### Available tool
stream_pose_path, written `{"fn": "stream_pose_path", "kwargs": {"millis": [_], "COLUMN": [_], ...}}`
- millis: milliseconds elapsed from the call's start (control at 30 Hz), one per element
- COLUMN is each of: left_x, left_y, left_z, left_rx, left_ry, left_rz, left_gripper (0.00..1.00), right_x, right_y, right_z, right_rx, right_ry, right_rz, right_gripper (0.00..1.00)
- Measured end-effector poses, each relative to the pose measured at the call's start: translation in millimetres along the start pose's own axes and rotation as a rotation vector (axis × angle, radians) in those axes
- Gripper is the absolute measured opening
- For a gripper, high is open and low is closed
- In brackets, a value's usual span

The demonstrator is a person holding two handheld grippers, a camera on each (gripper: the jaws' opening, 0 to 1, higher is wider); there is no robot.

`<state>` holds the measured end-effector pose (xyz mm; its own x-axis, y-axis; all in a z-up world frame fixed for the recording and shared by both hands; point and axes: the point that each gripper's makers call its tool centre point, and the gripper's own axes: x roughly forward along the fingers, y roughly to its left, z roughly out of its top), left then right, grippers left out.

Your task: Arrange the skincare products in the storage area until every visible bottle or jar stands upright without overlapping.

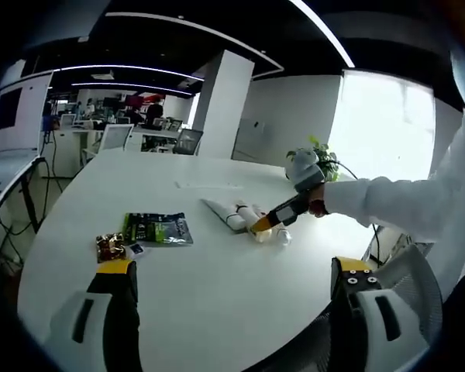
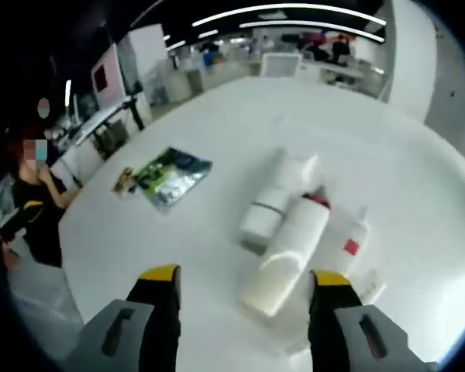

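Note:
Several white skincare bottles lie on their sides in a cluster on the round white table (image 2: 418,170). A long white bottle (image 2: 283,248) with a red cap lies pointing toward me. On its left is a white bottle with a grey band (image 2: 273,203), and on its right a small bottle with a red label (image 2: 349,242). My right gripper (image 2: 245,276) is open, with its jaws on either side of the long bottle's near end and apart from it. The left gripper view has the same cluster (image 1: 239,214) with the right gripper (image 1: 273,218) over it. My left gripper (image 1: 235,266) is open and holds nothing.
A green packet (image 1: 159,229) and a small brown packet (image 1: 108,246) lie left of the cluster. A potted plant (image 1: 319,158) stands at the table's far edge. A white-sleeved arm (image 1: 395,203) reaches in from the right. A person (image 2: 32,198) sits at the table's side.

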<state>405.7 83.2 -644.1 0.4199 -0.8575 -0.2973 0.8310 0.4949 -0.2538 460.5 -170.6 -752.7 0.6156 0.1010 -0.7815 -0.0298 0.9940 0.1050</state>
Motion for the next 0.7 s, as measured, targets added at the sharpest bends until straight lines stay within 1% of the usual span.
{"fn": "stream_pose_path", "kwargs": {"millis": [100, 133, 200, 367, 500, 700], "left_x": [0, 0, 0, 0, -1, -1], "left_y": [0.0, -0.1, -0.1, -0.7, -1.0, -1.0], "left_z": [0.2, 0.4, 0.6, 0.5, 1.1, 1.2], "left_rx": [-0.004, -0.005, -0.007, -0.013, -0.017, -0.026], "left_ry": [-0.001, -0.002, -0.003, -0.002, -0.006, -0.007], "left_rz": [0.000, -0.001, -0.001, -0.004, -0.006, -0.007], "left_gripper": [0.99, 0.99, 0.99, 0.99, 0.99, 0.99], "right_x": [4, 5, 6, 12, 16, 20], "right_y": [-8, -9, -13, -15, -17, -22], "right_z": [-1.2, -0.8, -0.8, -5.1, -5.5, -7.1], "right_rx": [0.010, 0.008, 0.028, -0.002, 0.005, 0.010], "right_ry": [0.028, 0.029, 0.045, 0.097, 0.108, 0.132], "right_rz": [-0.032, -0.033, -0.056, -0.073, -0.076, -0.088], "right_gripper": [0.57, 0.56, 0.50, 0.42, 0.43, 0.40]}}
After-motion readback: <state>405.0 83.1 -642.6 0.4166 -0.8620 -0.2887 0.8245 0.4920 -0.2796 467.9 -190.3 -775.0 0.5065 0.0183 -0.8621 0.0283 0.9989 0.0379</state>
